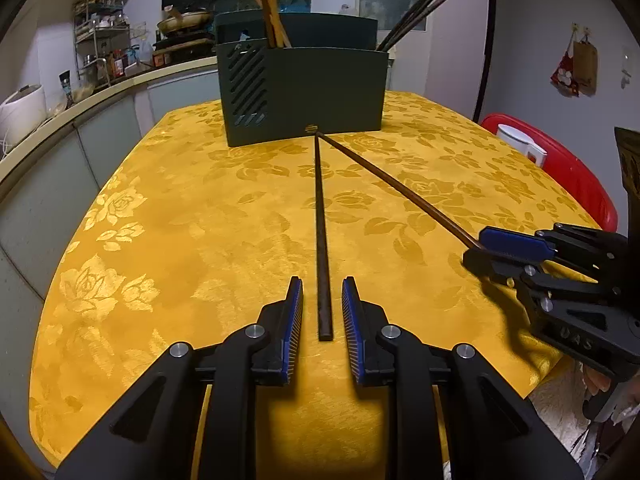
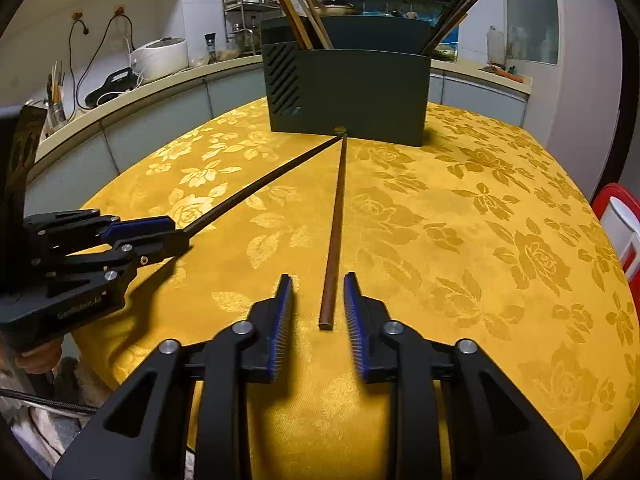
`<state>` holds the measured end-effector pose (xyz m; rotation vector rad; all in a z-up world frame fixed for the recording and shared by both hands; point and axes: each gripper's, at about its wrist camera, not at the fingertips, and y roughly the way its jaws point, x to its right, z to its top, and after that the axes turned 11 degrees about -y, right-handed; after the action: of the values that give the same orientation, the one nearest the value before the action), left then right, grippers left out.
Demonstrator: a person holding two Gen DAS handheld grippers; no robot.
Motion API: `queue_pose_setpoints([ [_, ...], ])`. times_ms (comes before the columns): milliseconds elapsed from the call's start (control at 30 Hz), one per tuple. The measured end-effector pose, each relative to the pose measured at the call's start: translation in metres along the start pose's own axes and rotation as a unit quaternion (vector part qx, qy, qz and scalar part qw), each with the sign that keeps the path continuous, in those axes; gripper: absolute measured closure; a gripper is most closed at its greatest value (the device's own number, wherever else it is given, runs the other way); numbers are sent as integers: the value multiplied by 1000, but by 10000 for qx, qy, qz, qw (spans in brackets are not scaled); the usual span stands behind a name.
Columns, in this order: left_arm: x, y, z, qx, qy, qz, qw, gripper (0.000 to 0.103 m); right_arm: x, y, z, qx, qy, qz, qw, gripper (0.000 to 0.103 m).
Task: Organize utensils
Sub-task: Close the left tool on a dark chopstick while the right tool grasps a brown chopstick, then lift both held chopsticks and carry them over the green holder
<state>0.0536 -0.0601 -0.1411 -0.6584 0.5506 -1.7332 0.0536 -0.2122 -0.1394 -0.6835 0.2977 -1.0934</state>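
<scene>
The left jaws (image 1: pixel 322 282) sit low on the surface (image 1: pixel 180 220), which is covered in a yellow cloth with shiny flowers. A dark stick (image 1: pixel 322 220) lies right between them. Its flat back end is at 6 o'clock, inside the jaws, and its thin tip points to 12 o'clock. The jaws are almost closed, but a little gap shows on each side of the stick. They are not pinching it yet.

The right jaws (image 2: pixel 318 278) are the same. A brown stick (image 2: pixel 336 220) lies between them and also runs from 6 to 12 o'clock. There are small gaps here too, so nothing is held. Each hand is nearest its own stick.

Both sticks are long, thin and hard, with square back ends. They may slip on the cloth. I think the next move is a small squeeze and then a lift.

Farther out, the two tips nearly meet in a V shape. They stop just in front of the dark green box (image 1: pixel 304 92) at 12 o'clock. It is tall, with slanted slots in its side. Light wooden sticks (image 1: pixel 270 12) stand in it at 11 o'clock. Dark sticks (image 1: pixel 416 12) stand in it at 1 o'clock.
</scene>
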Motion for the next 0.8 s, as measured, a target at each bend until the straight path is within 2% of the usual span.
queue_pose_setpoints([
  [100, 4, 1, -1, 40, 75, 47, 10000, 84, 4, 1, 0, 11, 42, -15, 10000, 90],
  [167, 4, 1, 0, 45, 88, 52, 9999, 92, 5, 1, 0, 12, 39, -38, 10000, 92],
  [233, 4, 1, 0, 36, 90, 52, 9999, 95, 4, 1, -1, 6, 11, -61, 10000, 94],
  [367, 5, 1, 0, 36, 113, 88, 9999, 96, 3, 1, 0, -39, -55, -85, 9999, 95],
  [533, 5, 1, 1, -29, 83, 115, 9999, 96, 12, -3, 2, -113, 181, -56, 9998, 96],
  [800, 4, -7, 5, 42, 55, 250, 9997, 96, 31, -33, 14, 320, 474, -139, 9983, 96],
])
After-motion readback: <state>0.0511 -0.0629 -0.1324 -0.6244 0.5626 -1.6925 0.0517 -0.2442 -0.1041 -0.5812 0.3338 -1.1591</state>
